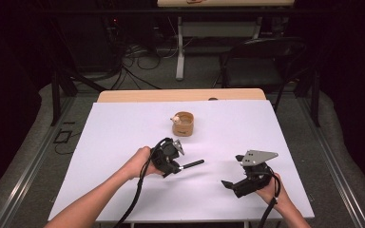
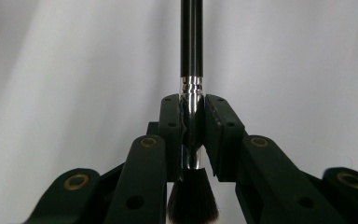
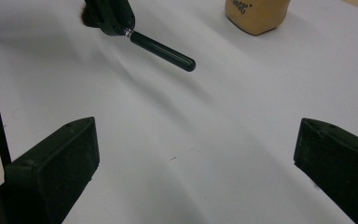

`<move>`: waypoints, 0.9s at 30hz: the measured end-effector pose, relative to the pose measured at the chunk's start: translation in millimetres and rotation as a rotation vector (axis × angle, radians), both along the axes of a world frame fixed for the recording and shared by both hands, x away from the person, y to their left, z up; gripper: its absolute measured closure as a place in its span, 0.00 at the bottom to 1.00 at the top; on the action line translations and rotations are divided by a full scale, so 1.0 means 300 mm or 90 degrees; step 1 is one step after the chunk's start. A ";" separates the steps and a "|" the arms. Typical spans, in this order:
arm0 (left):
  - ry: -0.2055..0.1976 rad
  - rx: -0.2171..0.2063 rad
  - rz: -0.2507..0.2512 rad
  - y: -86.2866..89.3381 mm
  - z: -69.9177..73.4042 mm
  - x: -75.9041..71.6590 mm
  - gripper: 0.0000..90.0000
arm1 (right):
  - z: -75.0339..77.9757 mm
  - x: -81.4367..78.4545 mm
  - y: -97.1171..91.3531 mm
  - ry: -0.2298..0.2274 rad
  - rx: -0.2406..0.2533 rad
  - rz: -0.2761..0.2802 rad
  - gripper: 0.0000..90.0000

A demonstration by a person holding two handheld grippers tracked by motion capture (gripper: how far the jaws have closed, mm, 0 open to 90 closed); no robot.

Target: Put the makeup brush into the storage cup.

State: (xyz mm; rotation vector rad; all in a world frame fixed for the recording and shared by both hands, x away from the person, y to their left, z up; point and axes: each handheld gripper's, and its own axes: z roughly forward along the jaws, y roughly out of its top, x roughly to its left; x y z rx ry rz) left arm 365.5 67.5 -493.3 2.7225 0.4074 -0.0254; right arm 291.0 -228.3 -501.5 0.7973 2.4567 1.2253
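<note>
The left gripper (image 1: 173, 161) was clamped on a makeup brush (image 2: 191, 84), its pads pinching the silver ferrule (image 2: 191, 126) just above the dark bristles (image 2: 192, 196), which sat back toward the gripper body. The brush's long axis ran straight out from between the jaws: in the high view its black handle (image 1: 191, 164) pointed right and slightly far, toward the middle of the desk (image 1: 123, 128), and appeared to hover just above the white surface rather than rest on it, though the shadow beneath made that hard to settle.

The right gripper (image 1: 240, 183) sat near the right front of the desk with its jaws spread wide and nothing between them. From the right gripper view, the handle's rounded free end (image 3: 186, 63) lay ahead and to the left of those open jaws, well apart from them, with bare white desk between.

A small tan wooden cup (image 1: 183, 124) stood farther back, just beyond the left gripper and a little right of it; something pale showed at its left rim, too small to name. The cup was plainly nearer the left hand (image 1: 140, 161) than the right.

The coming move likely turned on the brush's axis: either the handle tip would be swung toward the far cup, or the right gripper would close the gap along that line to take the free end.
</note>
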 end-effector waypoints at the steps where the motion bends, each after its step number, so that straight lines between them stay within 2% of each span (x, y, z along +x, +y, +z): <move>1: -0.001 -0.001 -0.008 0.003 0.001 -0.002 0.86 | -0.001 0.002 0.001 0.002 0.000 0.002 0.00; 5: -0.006 0.005 -0.019 0.005 0.002 -0.002 0.86 | 0.002 0.013 0.009 0.016 -0.006 0.013 0.00; 8: -0.002 0.008 -0.023 0.004 0.005 -0.005 0.86 | 0.005 0.024 0.024 0.017 -0.026 0.026 0.08; 11: -0.005 0.006 -0.032 0.006 0.007 -0.009 0.86 | 0.004 0.044 0.044 0.026 -0.035 0.045 0.04; 12: -0.006 0.006 -0.032 0.007 0.006 -0.010 0.86 | 0.005 0.059 0.061 0.031 -0.051 0.056 0.01; 16: -0.007 0.008 -0.044 0.010 0.002 -0.010 0.86 | 0.008 0.079 0.087 0.039 -0.064 0.074 0.00; 20: -0.006 0.006 -0.053 0.010 0.002 -0.012 0.86 | 0.011 0.107 0.124 0.050 -0.070 0.093 0.00; 22: -0.009 0.011 -0.058 0.008 0.004 -0.014 0.86 | 0.015 0.119 0.144 0.050 -0.070 0.100 0.00; 23: -0.009 0.012 -0.063 0.007 0.005 -0.014 0.86 | 0.020 0.131 0.163 0.040 -0.071 0.113 0.00; 27: -0.012 0.020 -0.073 0.005 0.008 -0.015 0.86 | 0.024 0.151 0.190 0.043 -0.072 0.120 0.00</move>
